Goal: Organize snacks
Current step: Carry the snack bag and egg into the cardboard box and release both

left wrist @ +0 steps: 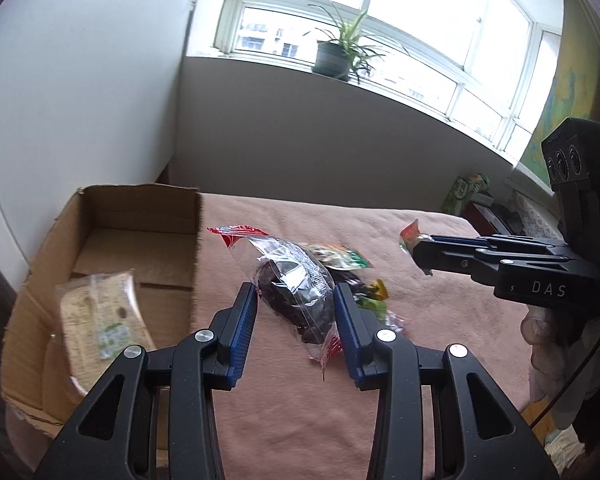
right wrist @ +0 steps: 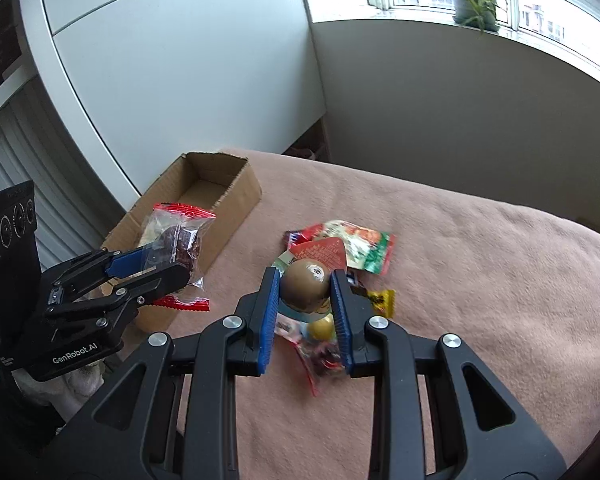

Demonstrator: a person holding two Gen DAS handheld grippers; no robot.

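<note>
My left gripper (left wrist: 295, 304) is shut on a clear packet with red ends and a dark brown snack (left wrist: 296, 292), held above the pink cloth just right of the cardboard box (left wrist: 140, 216). In the right wrist view the left gripper (right wrist: 168, 268) holds that packet (right wrist: 180, 236) over the box's near wall (right wrist: 204, 240). My right gripper (right wrist: 305, 280) is shut on a round brown snack in a clear wrapper (right wrist: 305, 288), above the snack pile (right wrist: 360, 248). Seen from the left wrist, the right gripper (left wrist: 414, 250) holds this wrapper by its red-and-green top (left wrist: 410, 234).
A pale packet (left wrist: 100, 320) lies inside the box. Loose snacks sit mid-cloth: a green-and-red bag (left wrist: 340, 258) and a yellow candy (right wrist: 382, 300). A white cabinet (right wrist: 160, 80) stands behind the box. A potted plant (left wrist: 336, 56) is on the windowsill.
</note>
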